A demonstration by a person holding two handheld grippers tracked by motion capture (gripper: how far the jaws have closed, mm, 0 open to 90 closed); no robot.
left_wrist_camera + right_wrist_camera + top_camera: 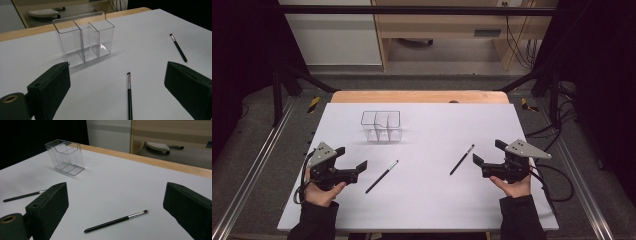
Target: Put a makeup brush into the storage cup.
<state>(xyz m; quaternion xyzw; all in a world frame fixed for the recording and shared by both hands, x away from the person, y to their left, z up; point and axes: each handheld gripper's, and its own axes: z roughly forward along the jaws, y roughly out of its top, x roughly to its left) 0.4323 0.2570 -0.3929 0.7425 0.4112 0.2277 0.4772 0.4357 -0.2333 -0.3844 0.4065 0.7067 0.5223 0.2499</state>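
A: High view: white matte counter [427, 200], wooden far edge, dark room. Clear plastic organiser [381, 125] stands at the back.

B: Two thin black brushes, left brush [382, 176] and right brush [462, 159], lie flat; left hand-held gripper [353, 162] and right hand-held gripper [488, 152] gape wide, empty.

No readable text, labels, brands or numbers anywhere (brushes and clear organizer unmarked)

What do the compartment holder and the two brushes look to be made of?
Holder: clear, glossy hard plastic, probably acrylic; the table shows through its walls, and its edges glint.
Left brush and right brush: black handles, likely plastic or lacquered wood, with a shiny metal-looking ferrule and dark bristles.
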